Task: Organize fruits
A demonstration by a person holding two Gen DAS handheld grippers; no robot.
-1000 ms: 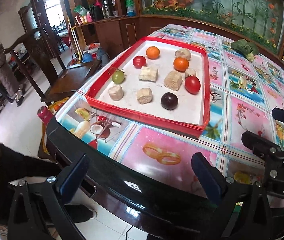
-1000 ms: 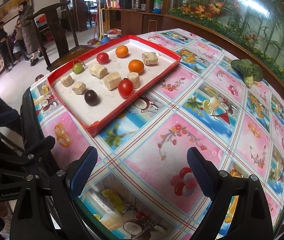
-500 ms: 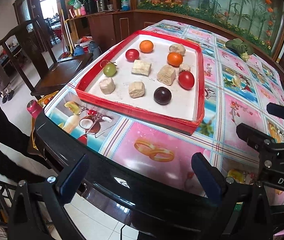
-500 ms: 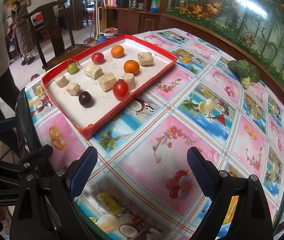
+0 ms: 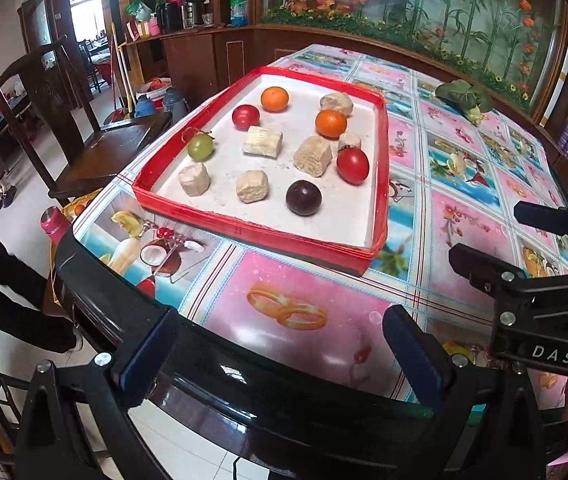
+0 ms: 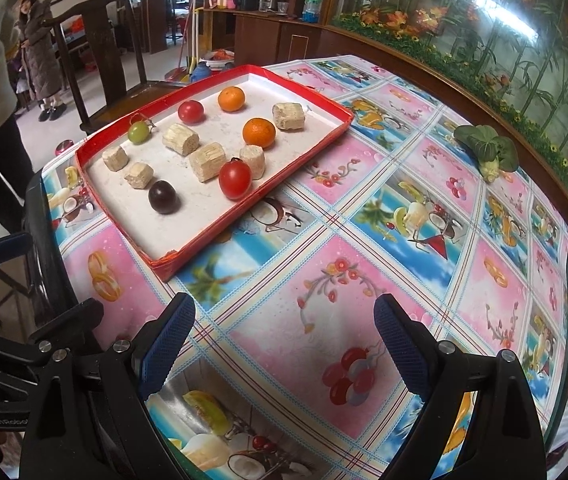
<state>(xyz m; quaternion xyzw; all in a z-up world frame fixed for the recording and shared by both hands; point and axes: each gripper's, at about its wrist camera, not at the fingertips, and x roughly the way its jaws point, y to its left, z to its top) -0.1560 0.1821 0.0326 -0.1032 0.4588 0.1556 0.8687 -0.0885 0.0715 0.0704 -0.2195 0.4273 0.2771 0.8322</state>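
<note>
While both claws hang low over the near edge of the desk (image 5: pixel 460 216), their bodies run out of frame at the bottom, so only the blue-padded fingers and black brackets show. At far left a wooden chair (image 5: pixel 64 120) stands beside the desk, its legs cut off by the fisheye rim. The left claw (image 5: pixel 280 356) is released, fingers spread wide with nothing between them, above the glossy black desk edge. Ahead of it sits the red-rimmed tray (image 5: pixel 244 232), holding all the fruit — a green grape (image 5: pixel 200 147) with a stem at the left side, a small red tomato (image 5: pixel 245 116) and an orange (image 5: pixel 274 99) toward the far end, a second orange (image 5: pixel 331 123), a larger tomato (image 5: pixel 353 165) near the right wall, and a dark plum (image 5: pixel 303 197) nearest the front. Pale beige chunks (image 5: pixel 262 141) lie among them; what they are cannot be made out. The right claw (image 6: pixel 284 348) is likewise released and empty, over the patterned cloth, well apart from the tray. Far right, a leafy green vegetable (image 6: pixel 484 148) lies on the desk — its lower end is blurred.
</note>
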